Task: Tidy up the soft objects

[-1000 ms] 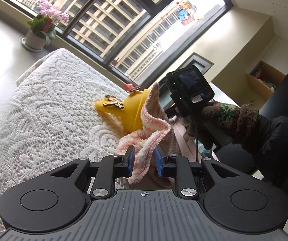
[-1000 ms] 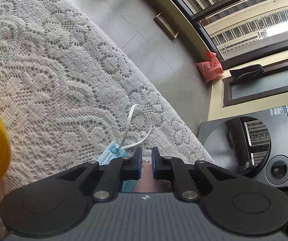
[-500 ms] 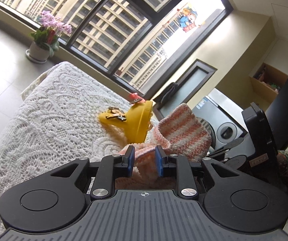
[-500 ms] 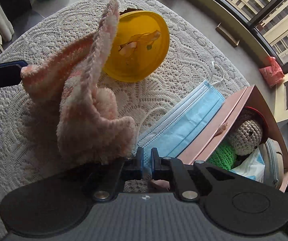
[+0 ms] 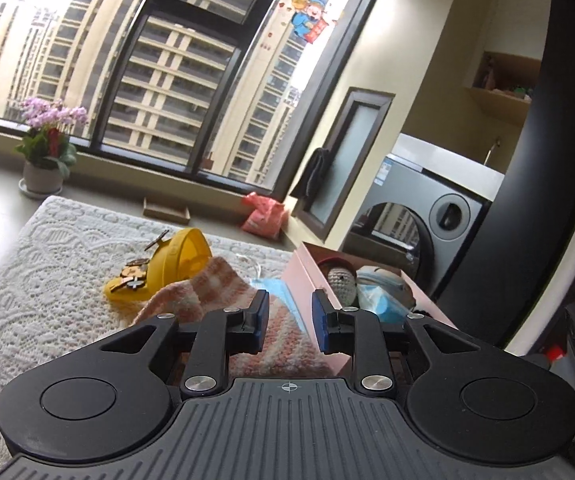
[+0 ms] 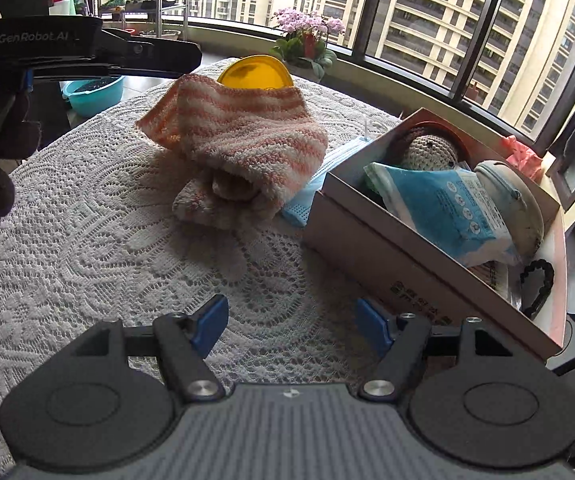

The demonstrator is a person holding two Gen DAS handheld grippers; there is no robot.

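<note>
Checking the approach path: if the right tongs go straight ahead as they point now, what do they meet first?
Probably the striped towel, heaped on the lace tablecloth. The right tongs are open; the box sits just right of that line, depth unclear.

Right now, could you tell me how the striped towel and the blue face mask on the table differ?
The striped towel is thick, fuzzy and pink-and-white, bunched in a tall heap; the blue face mask is thin, pleated and lies flat. The towel shows almost fully, while the mask is partly covered by it and touches the cardboard box. Both rest outside the box on the lace tablecloth.
</note>
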